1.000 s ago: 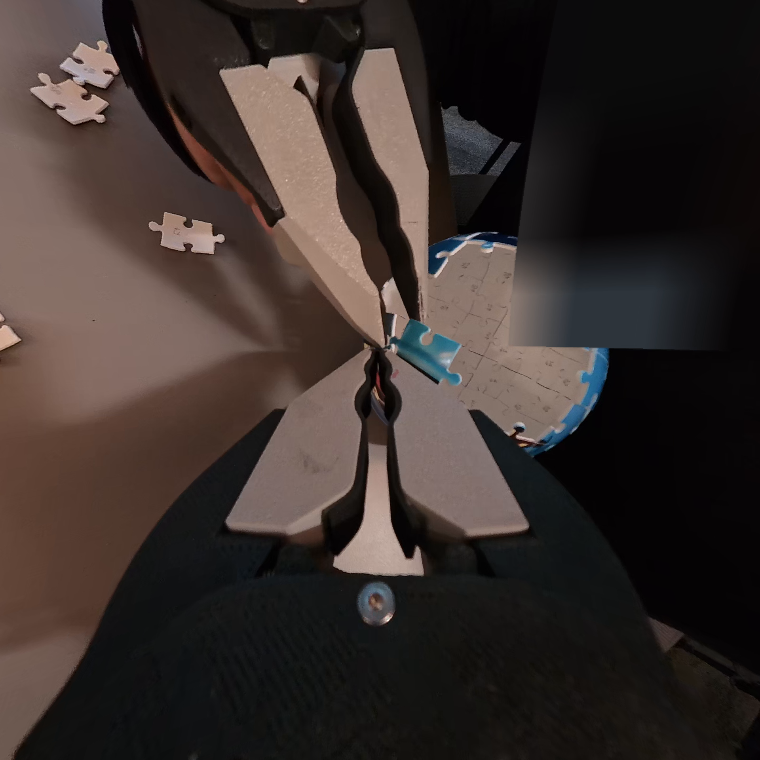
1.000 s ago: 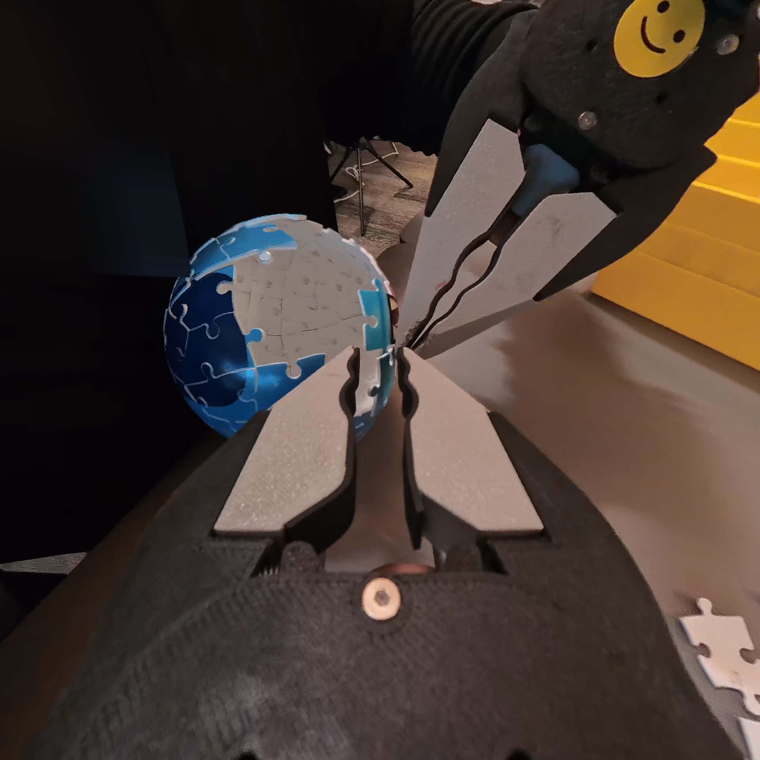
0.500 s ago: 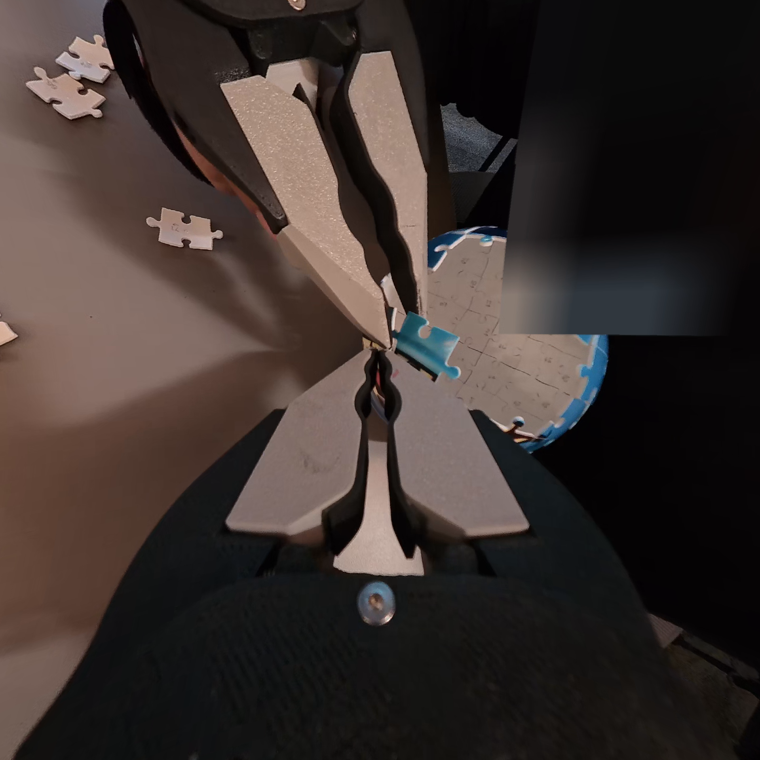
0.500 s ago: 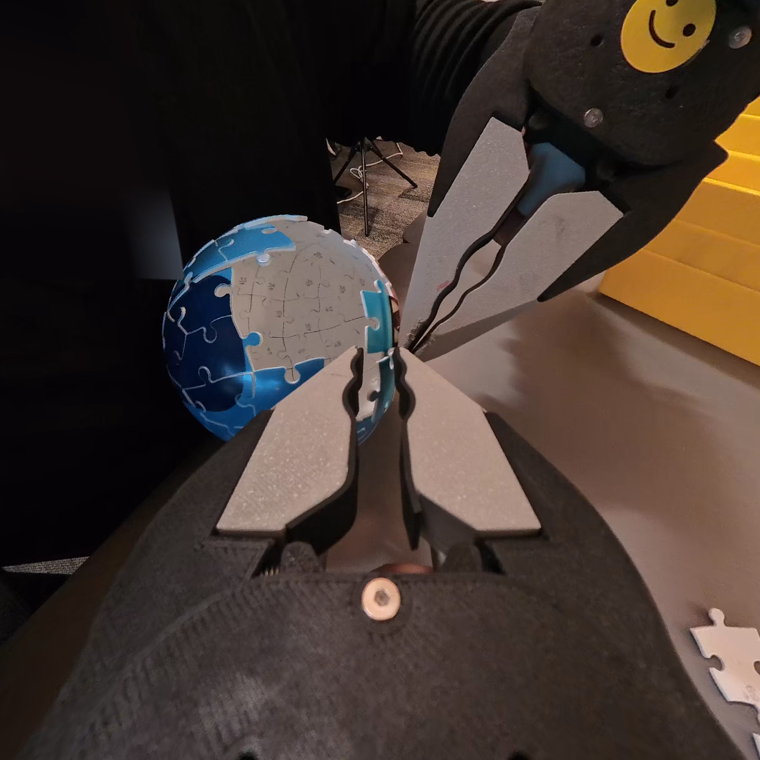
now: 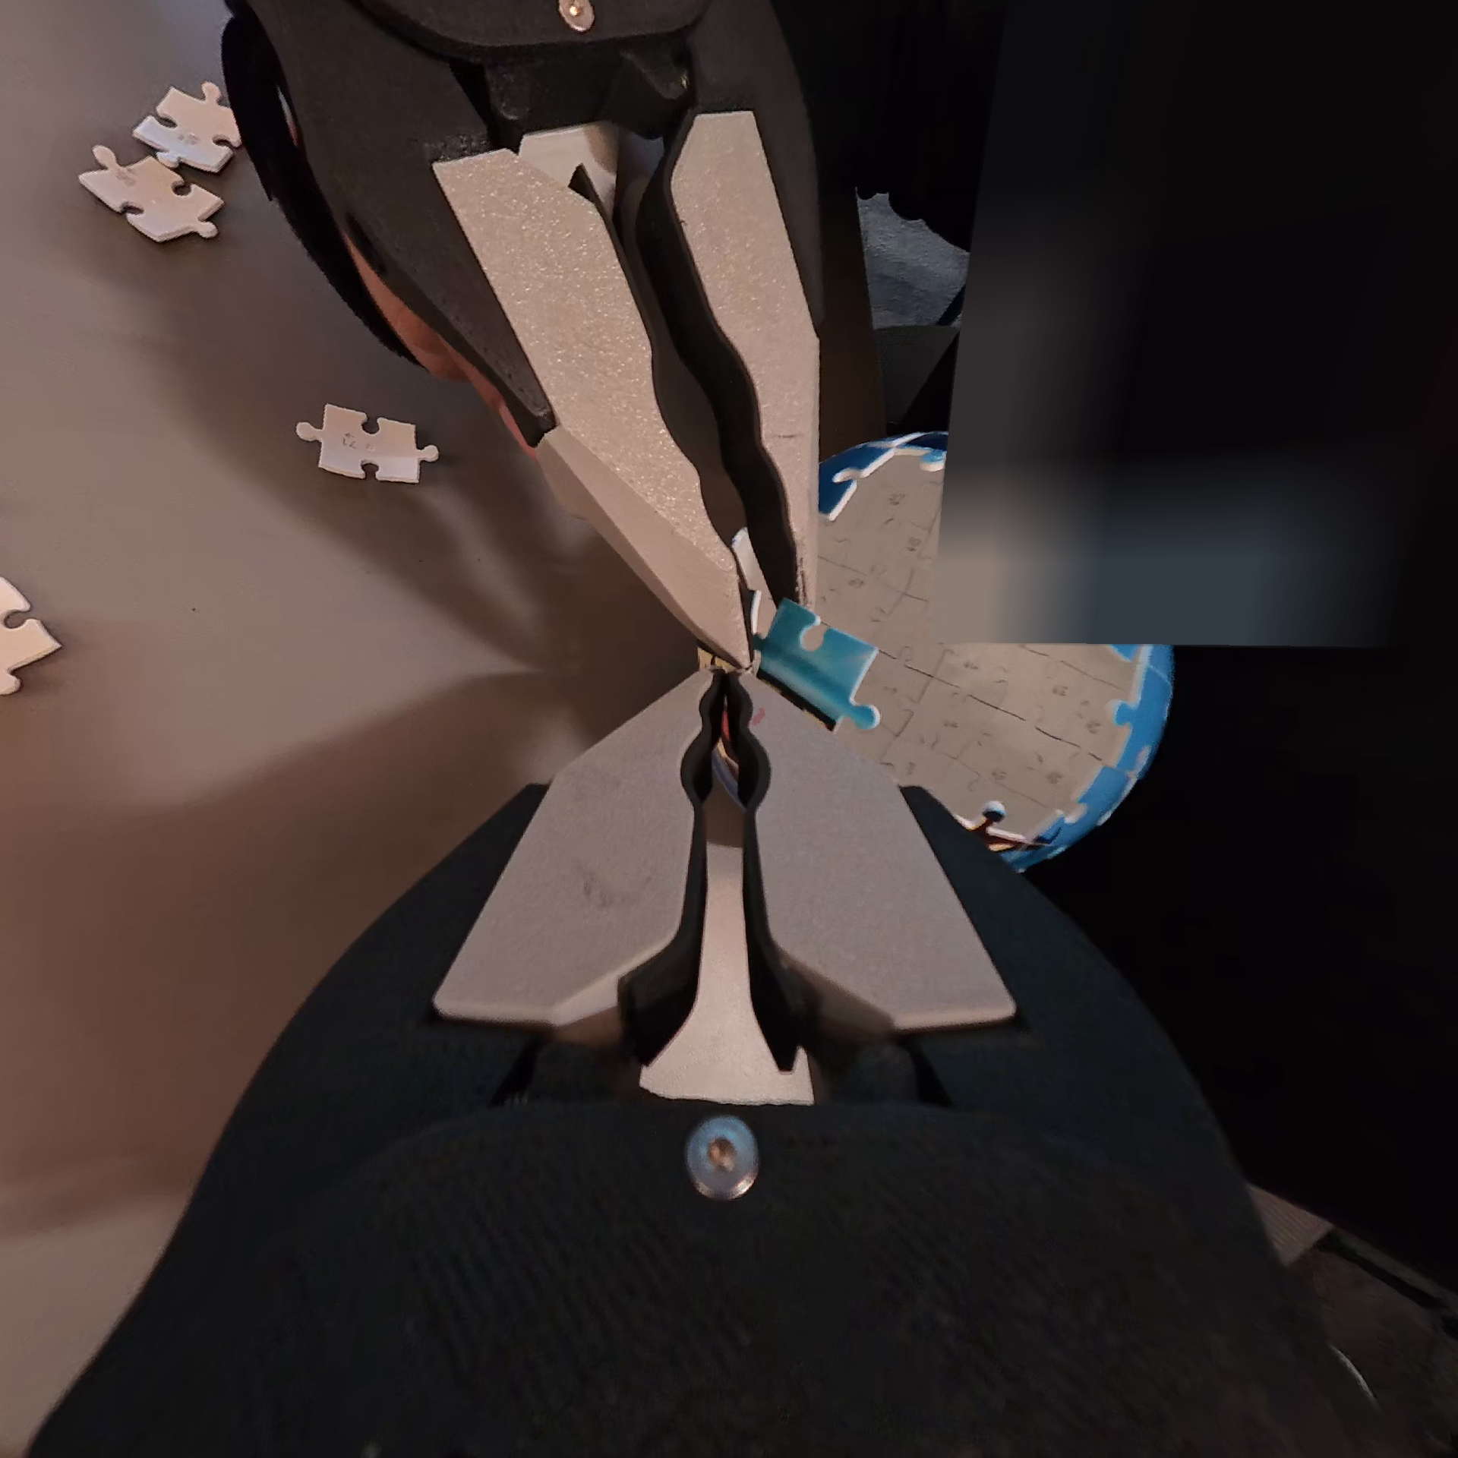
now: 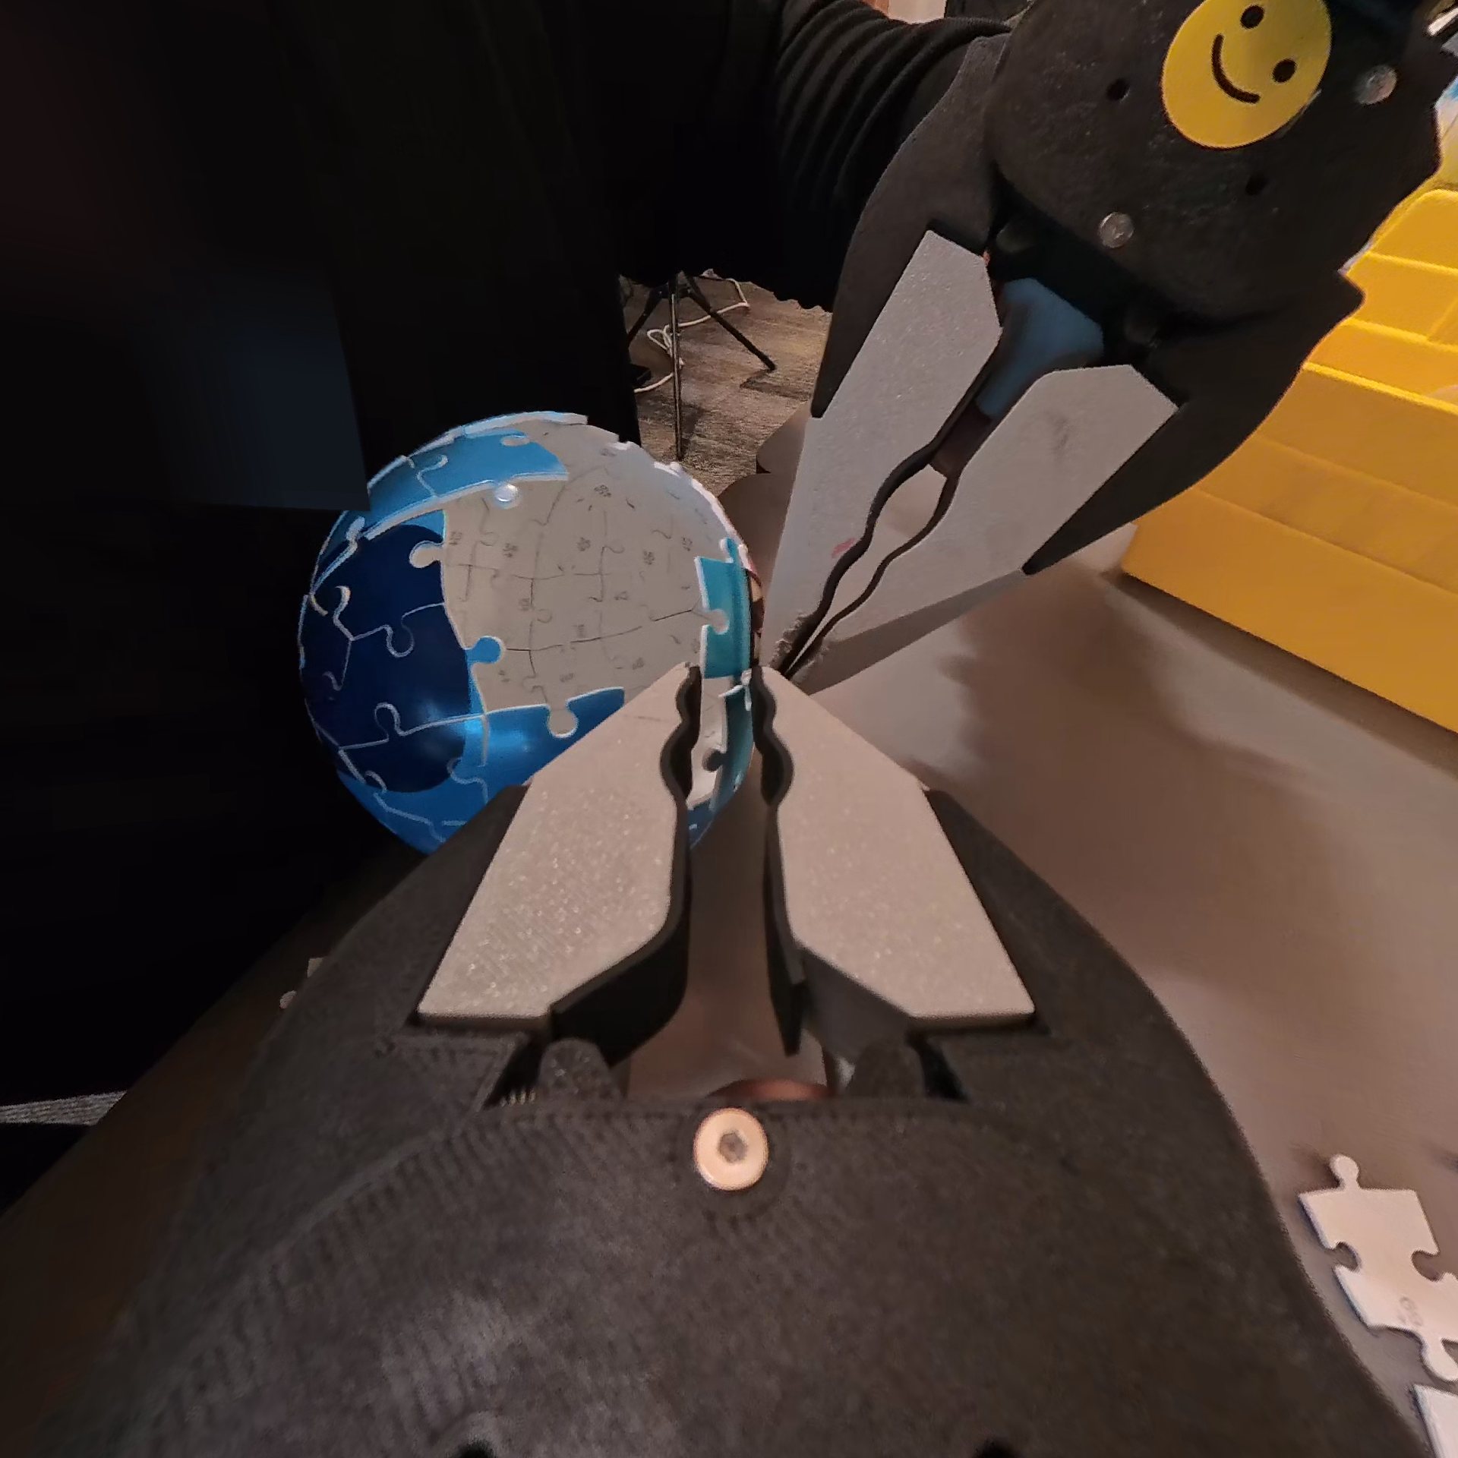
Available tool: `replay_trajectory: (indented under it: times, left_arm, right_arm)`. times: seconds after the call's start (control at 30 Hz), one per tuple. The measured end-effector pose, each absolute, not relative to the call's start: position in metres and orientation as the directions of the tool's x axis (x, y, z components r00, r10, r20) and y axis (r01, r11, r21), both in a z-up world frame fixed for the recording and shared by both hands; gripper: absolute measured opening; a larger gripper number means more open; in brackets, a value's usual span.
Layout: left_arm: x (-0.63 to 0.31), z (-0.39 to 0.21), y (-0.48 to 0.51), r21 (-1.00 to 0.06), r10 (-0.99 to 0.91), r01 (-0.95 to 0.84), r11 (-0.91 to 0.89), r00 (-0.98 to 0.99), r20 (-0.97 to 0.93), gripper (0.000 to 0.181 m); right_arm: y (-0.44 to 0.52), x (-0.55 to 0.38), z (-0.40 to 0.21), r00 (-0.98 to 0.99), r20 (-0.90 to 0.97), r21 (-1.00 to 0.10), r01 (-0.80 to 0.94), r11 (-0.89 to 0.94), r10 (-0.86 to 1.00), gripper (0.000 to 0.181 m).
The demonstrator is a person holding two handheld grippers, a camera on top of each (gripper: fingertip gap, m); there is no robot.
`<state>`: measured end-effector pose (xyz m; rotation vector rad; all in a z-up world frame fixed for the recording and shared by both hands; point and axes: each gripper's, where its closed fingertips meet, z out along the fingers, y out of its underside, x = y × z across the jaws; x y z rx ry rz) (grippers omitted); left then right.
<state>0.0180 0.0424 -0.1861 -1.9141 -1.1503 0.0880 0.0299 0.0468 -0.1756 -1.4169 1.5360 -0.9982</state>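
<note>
- A half-built puzzle ball (image 6: 521, 623), blue outside and grey inside, is held above the table's (image 6: 1104, 749) edge.
- Its rim is pinched by the left gripper (image 5: 727, 685) and the right gripper (image 6: 724, 680), tips meeting.
- Loose white pieces (image 5: 367, 442) lie on the table.

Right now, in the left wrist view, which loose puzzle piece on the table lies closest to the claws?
The single white piece lying alone on the grey table, just left of the right claw. The overlapping pair sits farther back; another is cut by the left edge.

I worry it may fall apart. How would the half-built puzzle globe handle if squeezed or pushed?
The puzzle globe is a thin open shell of interlocked pieces, so probably light and easily popped apart. Being round, it would likely roll. Both tongs, left and right, pinch only its rim.
</note>
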Motion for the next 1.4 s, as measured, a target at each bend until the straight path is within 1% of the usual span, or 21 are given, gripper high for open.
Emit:
replay_trajectory:
  times: [0.5, 0.63, 0.83, 1.0, 1.4]
  left_arm:
    - [0.025, -0.177, 0.036, -0.712, 0.795, 0.674, -0.196, 0.534, 0.286, 0.0]
    - [0.031, -0.166, 0.035, -0.729, 0.781, 0.664, -0.166, 0.54, 0.314, 0.0]
    - [0.033, -0.179, 0.038, -0.701, 0.767, 0.694, -0.166, 0.538, 0.35, 0.0]
    - [0.033, -0.177, 0.038, -0.703, 0.752, 0.698, -0.135, 0.534, 0.386, 0.0]
    - [0.033, -0.177, 0.039, -0.699, 0.764, 0.7, -0.144, 0.528, 0.372, 0.0]
  right_arm:
    - [0.045, 0.029, -0.175, -0.068, -0.001, -0.926, -0.376, 0.027, -0.998, 0.008]
    - [0.045, 0.029, -0.175, -0.067, -0.005, -0.927, -0.375, 0.03, -0.998, 0.009]
    - [0.045, 0.029, -0.175, -0.064, -0.015, -0.928, -0.371, 0.037, -0.998, 0.009]
    - [0.045, 0.029, -0.175, -0.068, -0.009, -0.925, -0.378, 0.035, -0.998, 0.009]
    - [0.045, 0.029, -0.176, -0.073, 0.002, -0.92, -0.39, 0.027, -0.997, 0.008]
